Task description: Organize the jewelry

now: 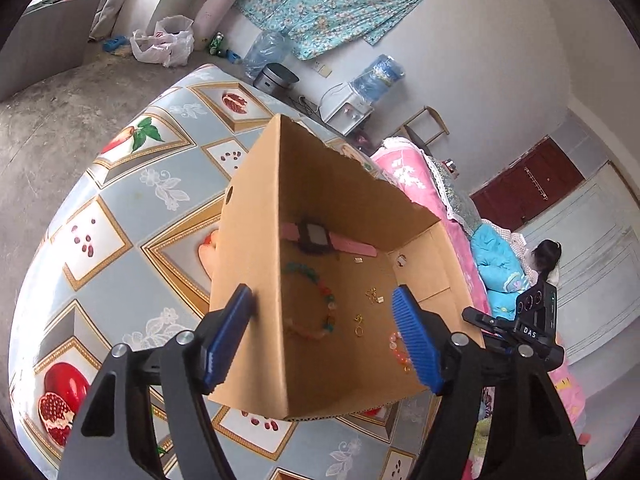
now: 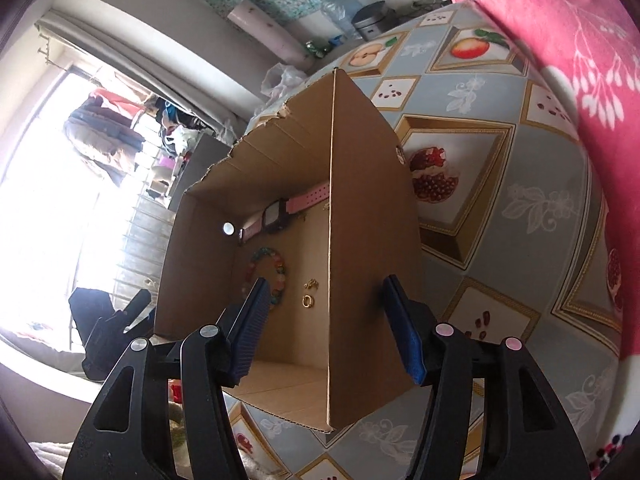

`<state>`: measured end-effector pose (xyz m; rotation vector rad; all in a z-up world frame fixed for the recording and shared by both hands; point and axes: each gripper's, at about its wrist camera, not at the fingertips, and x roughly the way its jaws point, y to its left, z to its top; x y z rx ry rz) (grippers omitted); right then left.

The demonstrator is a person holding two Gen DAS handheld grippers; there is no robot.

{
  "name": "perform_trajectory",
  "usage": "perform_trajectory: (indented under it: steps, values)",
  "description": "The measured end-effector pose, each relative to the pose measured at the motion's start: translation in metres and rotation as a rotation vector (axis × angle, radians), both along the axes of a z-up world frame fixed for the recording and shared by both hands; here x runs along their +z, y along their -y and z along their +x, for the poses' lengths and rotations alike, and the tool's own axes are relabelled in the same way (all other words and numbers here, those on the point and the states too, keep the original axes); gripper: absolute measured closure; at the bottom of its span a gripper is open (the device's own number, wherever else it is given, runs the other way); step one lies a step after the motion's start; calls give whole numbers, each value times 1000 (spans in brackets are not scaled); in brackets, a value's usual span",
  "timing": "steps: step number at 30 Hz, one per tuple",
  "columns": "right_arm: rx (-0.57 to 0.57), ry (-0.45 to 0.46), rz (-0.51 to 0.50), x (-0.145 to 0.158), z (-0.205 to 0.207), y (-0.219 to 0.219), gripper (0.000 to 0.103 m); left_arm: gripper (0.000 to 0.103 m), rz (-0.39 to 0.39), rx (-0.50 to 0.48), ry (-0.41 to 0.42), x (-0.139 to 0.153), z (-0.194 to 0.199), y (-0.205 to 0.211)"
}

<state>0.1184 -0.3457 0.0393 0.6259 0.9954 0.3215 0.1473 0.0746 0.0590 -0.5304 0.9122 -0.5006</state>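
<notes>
An open cardboard box [image 1: 256, 240] [image 2: 372, 240] stands on the table. On its floor lie a pink-strapped watch [image 1: 316, 236] [image 2: 276, 216], a multicoloured bead bracelet [image 1: 320, 284] [image 2: 276, 264], a gold ring [image 1: 359, 331] [image 2: 308, 301], small gold pieces [image 1: 374, 296] [image 2: 311, 284] and a pink bead bracelet [image 1: 396, 348]. My left gripper [image 1: 322, 296] is open and straddles one box wall, one finger outside and one inside. My right gripper [image 2: 326, 282] is open astride the opposite wall. No pad touches the cardboard.
The table [image 1: 120, 220] wears a grey cloth printed with fruit. A pink floral blanket [image 2: 560, 40] borders it on one side, and a person with dark hair [image 1: 544, 256] lies beyond. Water bottles, a cooker [image 1: 276, 76] and bags sit on the floor behind.
</notes>
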Motion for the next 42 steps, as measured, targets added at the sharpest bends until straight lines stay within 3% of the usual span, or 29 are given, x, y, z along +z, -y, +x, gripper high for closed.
perform_trajectory:
  steps: [6, 17, 23, 29, 32, 35, 36, 42]
  values:
    - [-2, -18, -11, 1, -6, 8, 46, 34, 29, -31, -8, 2, -26, 11]
    - [-17, -38, -51, -3, -46, 6, 46, 33, 6, -57, -53, 1, -77, 11]
    - [-44, -8, -64, -6, -67, 3, 46, 33, 6, -66, -34, 1, -93, 11]
    - [-171, 64, -210, 7, -96, -2, 40, 30, 230, 3, 130, 22, -116, 21]
    - [-219, 152, -289, 23, -126, -12, 31, 18, 325, 29, 238, 39, -133, 32]
    - [-247, 230, -400, 37, -154, -28, 22, 6, 374, 45, 325, 51, -148, 43]
    - [-254, 254, -432, 40, -162, -33, 21, 6, 386, 53, 353, 54, -153, 48]
    - [-262, 304, -506, 44, -195, -54, 8, 6, 517, 160, 408, 57, -175, 74]
